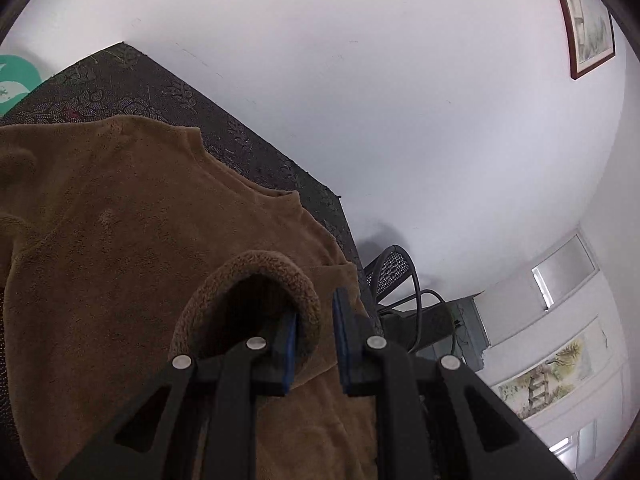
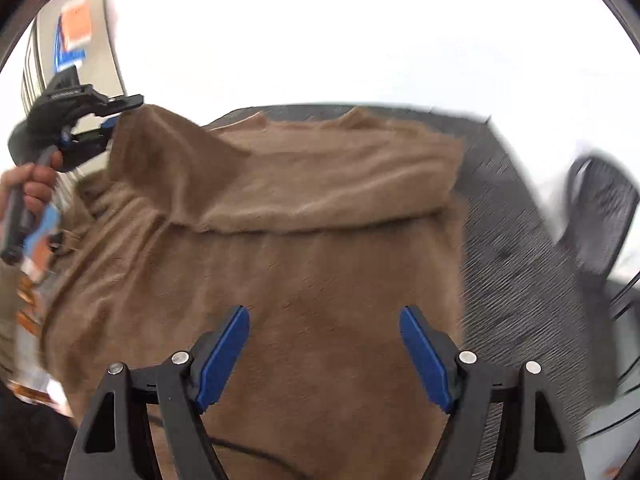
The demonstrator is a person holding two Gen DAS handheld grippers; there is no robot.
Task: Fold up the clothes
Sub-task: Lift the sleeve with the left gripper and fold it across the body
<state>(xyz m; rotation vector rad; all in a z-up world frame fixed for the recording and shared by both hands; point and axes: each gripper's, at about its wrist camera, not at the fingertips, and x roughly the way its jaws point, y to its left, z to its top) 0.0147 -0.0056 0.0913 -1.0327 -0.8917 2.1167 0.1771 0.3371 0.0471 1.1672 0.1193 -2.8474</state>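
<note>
Your left hand-held gripper (image 1: 314, 344) pinches the soft, limp brown sweater (image 2: 320, 280), apparently at its cuff; your right hand-held gripper (image 2: 324, 354) stands wide and empty; take the hem next.

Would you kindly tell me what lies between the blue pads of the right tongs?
Nothing is gripped: in the right wrist view the right tongs stand open, with only the brown sweater lying beneath the gap.

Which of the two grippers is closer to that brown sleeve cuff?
Left. The left gripper is clamped on the sleeve cuff. The right gripper hangs open above the sweater's body, apart from it.
</note>
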